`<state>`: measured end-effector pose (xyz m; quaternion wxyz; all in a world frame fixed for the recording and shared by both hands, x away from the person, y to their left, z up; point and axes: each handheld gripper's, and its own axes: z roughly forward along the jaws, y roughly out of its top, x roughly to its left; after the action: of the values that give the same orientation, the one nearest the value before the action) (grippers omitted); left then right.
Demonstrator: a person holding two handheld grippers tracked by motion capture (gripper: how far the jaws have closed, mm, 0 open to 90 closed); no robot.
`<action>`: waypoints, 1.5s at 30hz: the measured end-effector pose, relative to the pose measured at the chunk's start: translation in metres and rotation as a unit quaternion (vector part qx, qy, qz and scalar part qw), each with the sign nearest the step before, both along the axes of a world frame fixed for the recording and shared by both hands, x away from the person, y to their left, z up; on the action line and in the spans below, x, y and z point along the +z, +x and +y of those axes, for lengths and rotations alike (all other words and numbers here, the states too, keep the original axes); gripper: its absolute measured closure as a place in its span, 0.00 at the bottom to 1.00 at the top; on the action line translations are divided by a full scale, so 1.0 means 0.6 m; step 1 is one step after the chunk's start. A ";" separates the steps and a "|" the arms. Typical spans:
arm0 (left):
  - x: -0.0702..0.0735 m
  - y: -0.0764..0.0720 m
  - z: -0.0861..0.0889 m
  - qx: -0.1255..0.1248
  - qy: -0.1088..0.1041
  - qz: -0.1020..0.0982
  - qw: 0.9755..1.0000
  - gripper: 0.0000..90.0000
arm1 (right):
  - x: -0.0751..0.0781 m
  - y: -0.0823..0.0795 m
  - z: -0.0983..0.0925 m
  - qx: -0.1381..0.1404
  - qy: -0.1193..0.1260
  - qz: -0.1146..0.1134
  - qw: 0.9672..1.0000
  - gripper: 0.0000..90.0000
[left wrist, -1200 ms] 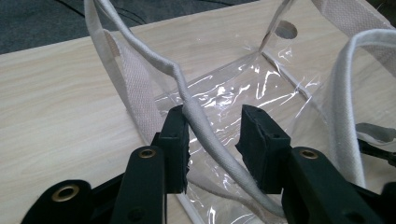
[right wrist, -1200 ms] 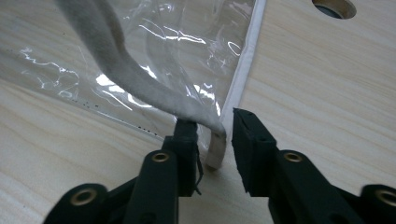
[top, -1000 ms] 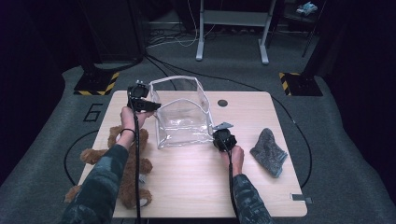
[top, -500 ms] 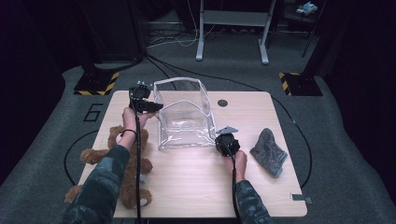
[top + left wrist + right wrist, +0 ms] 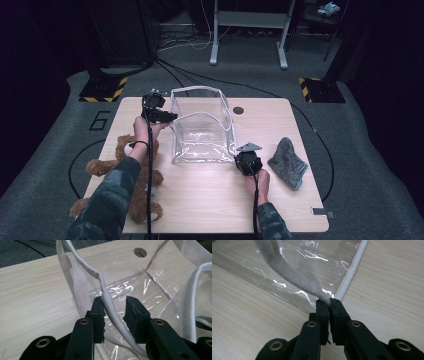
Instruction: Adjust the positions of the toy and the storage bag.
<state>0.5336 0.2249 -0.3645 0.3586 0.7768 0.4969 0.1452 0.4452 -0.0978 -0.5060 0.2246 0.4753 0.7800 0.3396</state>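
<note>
The clear tote bag (image 5: 202, 127) stands mid-table. Right gripper (image 5: 329, 305) is clamped on one white handle (image 5: 287, 272); left gripper (image 5: 113, 312), jaws just closing, straddles the other strap (image 5: 107, 300) without pinching. Teddy bear (image 5: 112, 170) remains unpacked.

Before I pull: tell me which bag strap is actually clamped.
The strap in the right gripper: its jaws pinch it tight. The left gripper's strap hangs loose between open jaws.

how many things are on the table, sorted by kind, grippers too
clear bag: 1
teddy bear: 1
grey cloth: 1
grippers: 2, the left gripper with the bag's white strap between its jaws, the right gripper pinching another strap
total: 5
</note>
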 end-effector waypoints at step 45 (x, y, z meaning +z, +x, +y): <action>-0.003 -0.082 -0.011 -0.044 -0.009 0.006 0.999 0.77 | -0.009 -0.097 -0.054 0.024 0.039 0.001 0.999 0.96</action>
<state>0.4847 0.2181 -0.3662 0.3687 0.7957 0.4654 0.1202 0.3872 -0.1301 -0.5114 0.1970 0.4650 0.7776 0.3747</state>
